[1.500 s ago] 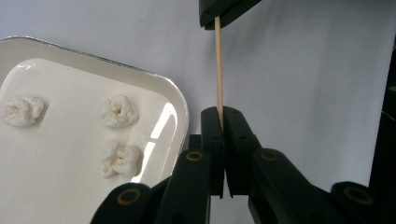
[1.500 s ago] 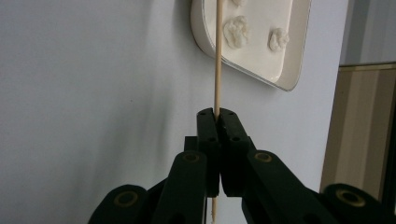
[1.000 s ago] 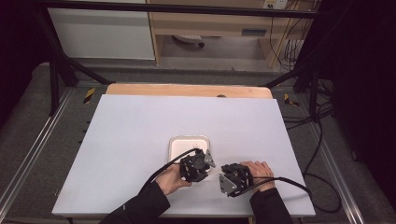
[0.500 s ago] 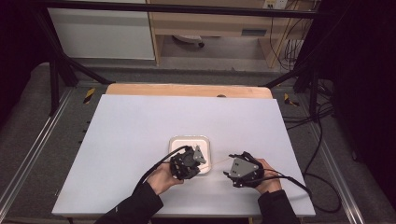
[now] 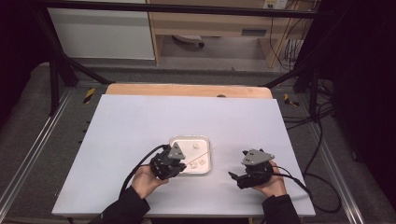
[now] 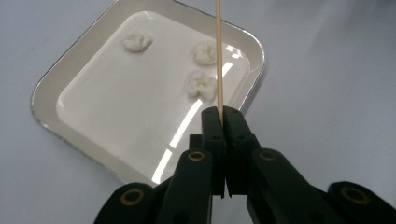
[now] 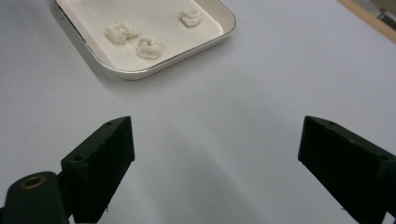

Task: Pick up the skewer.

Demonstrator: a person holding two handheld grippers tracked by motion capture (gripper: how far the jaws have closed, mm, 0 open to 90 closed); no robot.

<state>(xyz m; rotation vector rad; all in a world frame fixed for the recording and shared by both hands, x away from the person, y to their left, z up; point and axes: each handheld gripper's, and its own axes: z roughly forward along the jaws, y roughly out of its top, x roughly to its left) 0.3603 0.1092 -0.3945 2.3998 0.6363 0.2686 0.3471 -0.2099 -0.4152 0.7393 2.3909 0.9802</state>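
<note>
- Left gripper (image 6: 220,114) clamps a thin wooden skewer (image 6: 218,56) over the white tray (image 6: 51,84).
- Three white pieces (image 6: 201,86) in the tray, toward 1 o'clock.
- Right gripper (image 7: 212,154) gapes wide, holding nothing, above the counter (image 7: 261,84).

text: none legible | labels: none | numbers: none | signs: none

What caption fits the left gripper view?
Left gripper pinches a thin wooden skewer above a white tray holding three white pieces.

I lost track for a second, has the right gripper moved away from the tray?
Yes. The right gripper sat close beside the tray a second ago; it has since drawn off toward the table's right edge, leaving bare table between them.
</note>
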